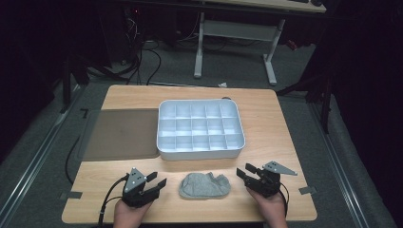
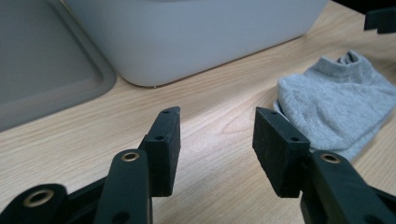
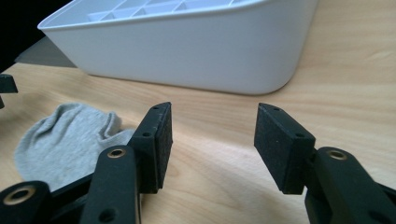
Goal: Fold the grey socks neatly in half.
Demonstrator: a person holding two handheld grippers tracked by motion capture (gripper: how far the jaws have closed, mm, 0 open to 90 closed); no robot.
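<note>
A grey ankle sock (image 1: pixel 204 185) lies crumpled on the wooden table near its front edge, between the two grippers. My left gripper (image 1: pixel 159 183) rests to the sock's left, open, with bare wood between its jaws (image 2: pixel 217 135); the sock (image 2: pixel 338 105) lies just right of its right jaw. My right gripper (image 1: pixel 244 172) sits to the sock's right, open and holding nothing (image 3: pixel 212 135); the sock (image 3: pixel 70 135) lies left of its left jaw. Behind the sock stands a white divided tray (image 1: pixel 164 145) with several empty compartments.
A flat grey lid or mat (image 1: pixel 121 133) lies left of the tray (image 2: pixel 196 42) on the table (image 1: pixel 285 142). Beyond the table stand a white desk frame (image 1: pixel 268 57) and cables on the dark floor.
</note>
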